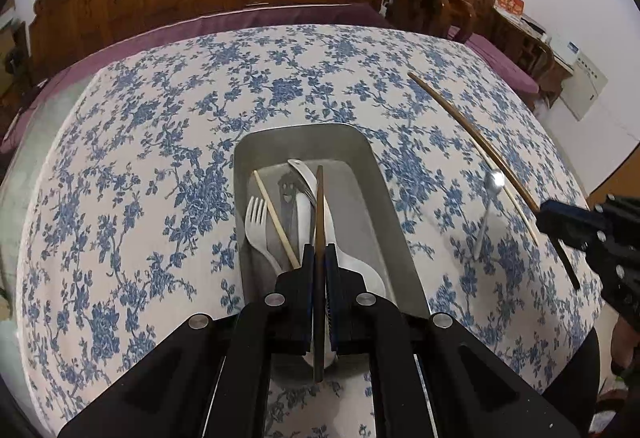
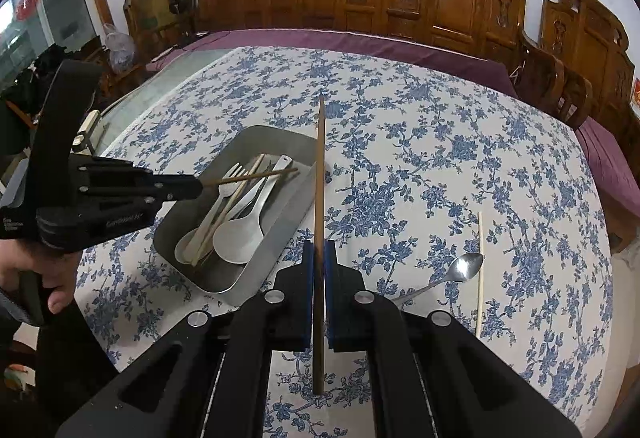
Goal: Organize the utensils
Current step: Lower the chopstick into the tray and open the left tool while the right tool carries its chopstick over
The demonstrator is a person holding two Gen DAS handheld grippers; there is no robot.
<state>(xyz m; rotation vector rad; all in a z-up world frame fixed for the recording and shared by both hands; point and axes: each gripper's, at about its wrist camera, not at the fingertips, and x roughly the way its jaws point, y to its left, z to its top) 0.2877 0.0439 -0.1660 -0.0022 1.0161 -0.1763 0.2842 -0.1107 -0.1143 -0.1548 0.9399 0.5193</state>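
Both tongs are squeezed shut on a brown chopstick each. The left tongs (image 1: 319, 262) hold theirs over the metal tray (image 1: 394, 206); the right tongs (image 2: 319, 258) hold theirs beside it. Next, I think, let go gently into the tray.

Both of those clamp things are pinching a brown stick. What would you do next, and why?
Probably open the left hand-held gripper: its dark brown wooden chopstick already hangs over the grey rectangular metal tray holding the other utensils, so it should drop in. The right hand-held gripper's brown chopstick is still beside the tray.
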